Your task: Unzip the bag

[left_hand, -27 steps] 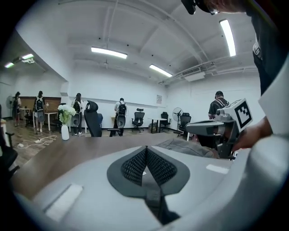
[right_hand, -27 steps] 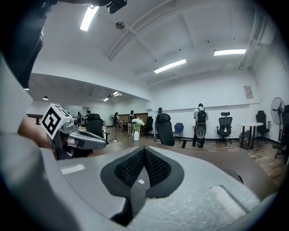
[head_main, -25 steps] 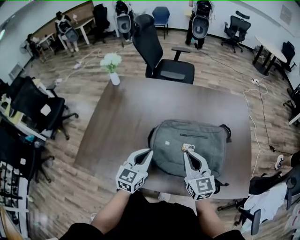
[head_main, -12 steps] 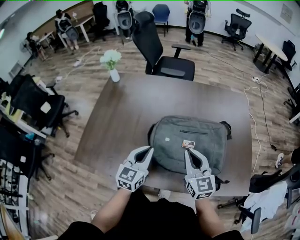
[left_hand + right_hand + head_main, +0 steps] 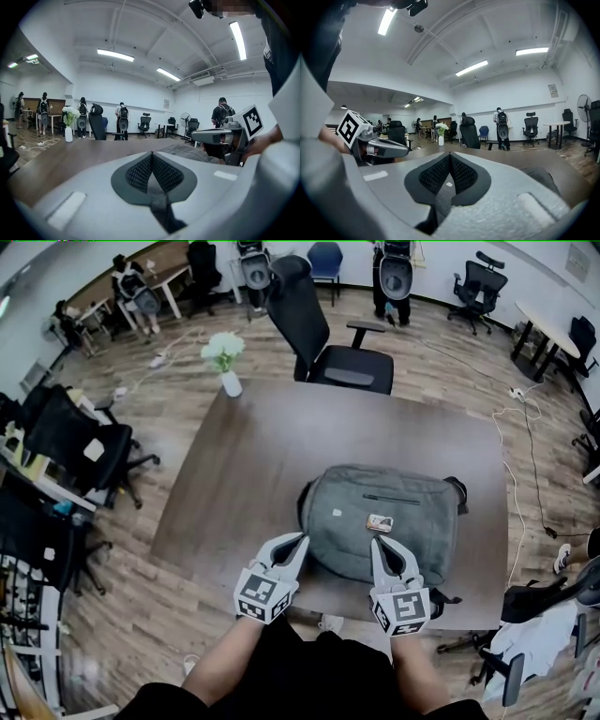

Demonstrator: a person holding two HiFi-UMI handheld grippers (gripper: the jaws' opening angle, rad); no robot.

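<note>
A grey-green bag [image 5: 384, 521] lies flat on the brown table [image 5: 244, 465], near its front right edge, with a small tag [image 5: 380, 521] on top and a zipper line [image 5: 392, 500] across its upper face. My left gripper [image 5: 300, 538] hovers at the bag's near left corner, jaws together, nothing in them. My right gripper [image 5: 377, 542] points at the bag's near edge just below the tag, also shut and empty. In the left gripper view the bag [image 5: 187, 152] shows low beyond the closed jaws, with the right gripper [image 5: 220, 137] beside it.
A white vase of flowers [image 5: 225, 362] stands at the table's far left corner. A black office chair [image 5: 323, 338] is pushed up to the far side. More chairs surround the table, cables run over the floor at right, and people stand by the back wall.
Both grippers have held their place near the bag's front edge. The view has shifted slightly, and the right gripper's tip sits a little nearer me than the tag than a second ago.
</note>
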